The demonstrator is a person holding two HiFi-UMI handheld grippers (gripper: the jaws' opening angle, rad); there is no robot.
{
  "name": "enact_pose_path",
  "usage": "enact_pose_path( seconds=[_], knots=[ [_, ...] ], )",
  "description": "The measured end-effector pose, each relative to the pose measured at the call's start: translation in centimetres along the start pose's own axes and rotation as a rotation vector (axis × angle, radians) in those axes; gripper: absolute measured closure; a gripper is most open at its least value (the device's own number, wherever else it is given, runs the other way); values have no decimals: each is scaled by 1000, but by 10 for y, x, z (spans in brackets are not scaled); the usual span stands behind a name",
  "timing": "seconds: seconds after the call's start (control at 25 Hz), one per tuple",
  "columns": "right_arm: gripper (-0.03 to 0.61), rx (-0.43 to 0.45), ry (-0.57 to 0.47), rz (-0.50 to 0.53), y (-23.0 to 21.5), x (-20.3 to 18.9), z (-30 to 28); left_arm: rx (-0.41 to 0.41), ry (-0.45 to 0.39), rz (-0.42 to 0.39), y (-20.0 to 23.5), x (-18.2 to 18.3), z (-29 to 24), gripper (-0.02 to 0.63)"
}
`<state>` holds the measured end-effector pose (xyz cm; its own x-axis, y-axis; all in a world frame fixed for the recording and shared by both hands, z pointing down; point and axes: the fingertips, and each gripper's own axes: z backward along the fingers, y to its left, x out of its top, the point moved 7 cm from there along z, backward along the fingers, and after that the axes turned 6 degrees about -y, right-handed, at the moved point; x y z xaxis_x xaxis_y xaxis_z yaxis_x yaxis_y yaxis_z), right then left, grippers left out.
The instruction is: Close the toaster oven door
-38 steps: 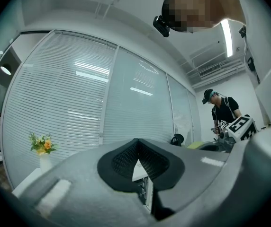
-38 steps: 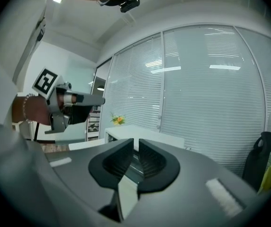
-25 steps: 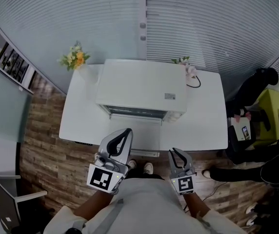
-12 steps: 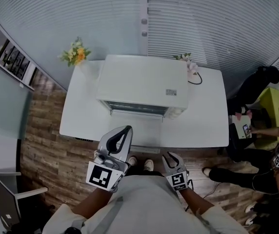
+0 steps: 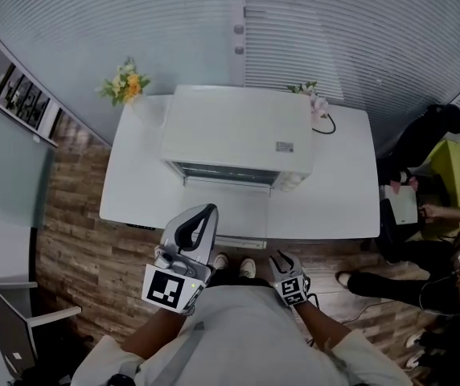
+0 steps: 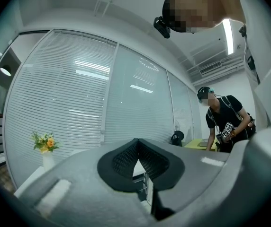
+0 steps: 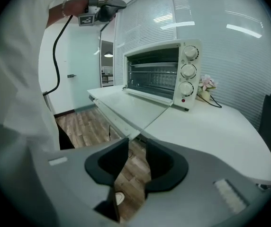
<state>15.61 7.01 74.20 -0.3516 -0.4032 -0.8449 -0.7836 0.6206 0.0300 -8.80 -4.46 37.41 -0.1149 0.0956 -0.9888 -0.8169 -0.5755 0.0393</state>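
Under the bench front edge, right of centre: right claw [image 5: 288, 260], jaws partly apart, just been opening, nothing between them, only wood floor [image 7: 85, 126] showing through the gap. Touching nothing. Angled down and forward, sitting lower than the door [image 5: 228, 209] lip. Probably low on purpose: approach from beneath, then push the front edge up and back. Jaw opening likely meant to straddle or hook the handle bar [image 5: 238, 242].

Left claw [image 5: 207, 215]: pads tip to tip, fully closed, empty. Held level near the front edge, just left of the door, apart from it. Looks parked outside the swing path; not needed for a one-handed push.

Door: fully dropped, lying flat, hinged at the toaster oven [image 5: 236, 131] mouth, reaching out to the bench [image 5: 338, 195] front edge with the handle bar overhanging it. Not yet started toward shut. Wire rack [image 7: 154, 74] exposed inside, three knobs [image 7: 188, 71] stacked down the right panel.

Toaster oven: mid-bench, toward the back edge, facing the front edge square-on. Vase of flowers [image 5: 125, 91] at the back left corner. Small pink posy [image 5: 314, 107] and cable [image 5: 326, 127] by the back edge, just right of the oven.

Next move, as a guess: short rise to meet the lip from underneath. Thin edge, so easy to slip off; flat upward push probably safer than a pinch.
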Motion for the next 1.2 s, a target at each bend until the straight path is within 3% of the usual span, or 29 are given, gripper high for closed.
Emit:
enact_pose_path(
  seconds=[0.4, 1.2],
  knots=[
    [430, 18, 89, -55, 13, -39, -31, 2, 22, 3, -1, -4, 3, 609],
    [419, 54, 29, -66, 9, -20, -68, 28, 43, -11, 3, -5, 10, 609]
  ],
)
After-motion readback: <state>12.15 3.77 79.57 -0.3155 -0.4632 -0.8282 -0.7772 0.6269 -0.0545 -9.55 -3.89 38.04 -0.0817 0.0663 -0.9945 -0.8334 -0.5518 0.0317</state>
